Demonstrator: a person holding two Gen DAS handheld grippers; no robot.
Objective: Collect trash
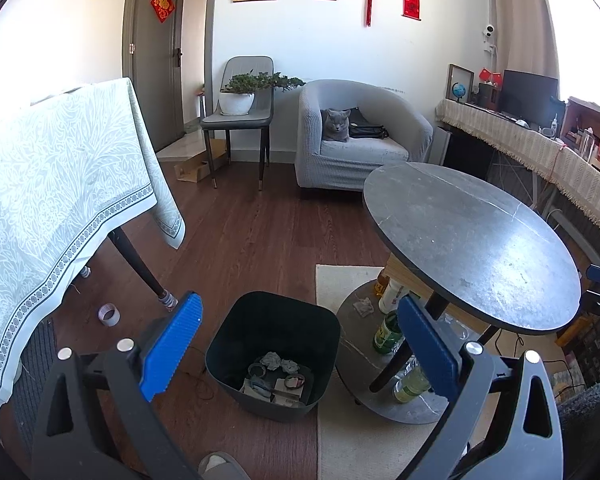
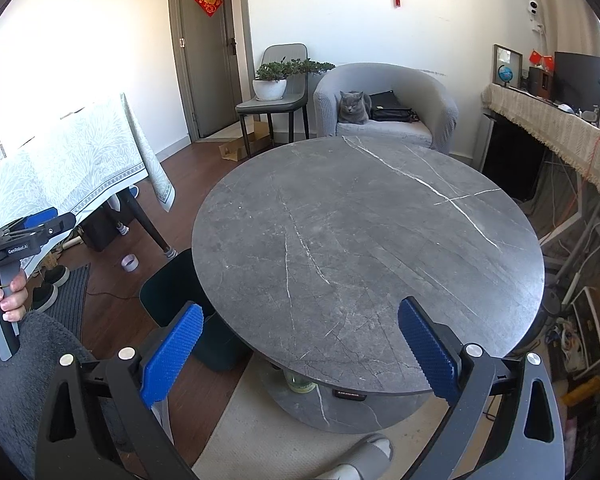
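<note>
A dark bin [image 1: 220, 354] stands on the wood floor left of the round grey table [image 1: 476, 248]. Crumpled paper, tape rolls and cards [image 1: 278, 378] lie in its bottom. My left gripper [image 1: 300, 348] is open and empty, held above the bin. My right gripper [image 2: 300, 348] is open and empty over the near edge of the table top [image 2: 364, 248], which is bare. The bin [image 2: 172, 288] shows partly under the table's left edge. The left gripper [image 2: 28, 236] also shows at the far left, in a hand.
A tape roll [image 1: 109, 314] lies on the floor by a table leg. A crumpled scrap [image 1: 364, 306] and bottles [image 1: 388, 332] sit on the lower shelf. A cloth-covered table [image 1: 52, 200] stands left. A cat [image 1: 336, 125] sits in the armchair behind.
</note>
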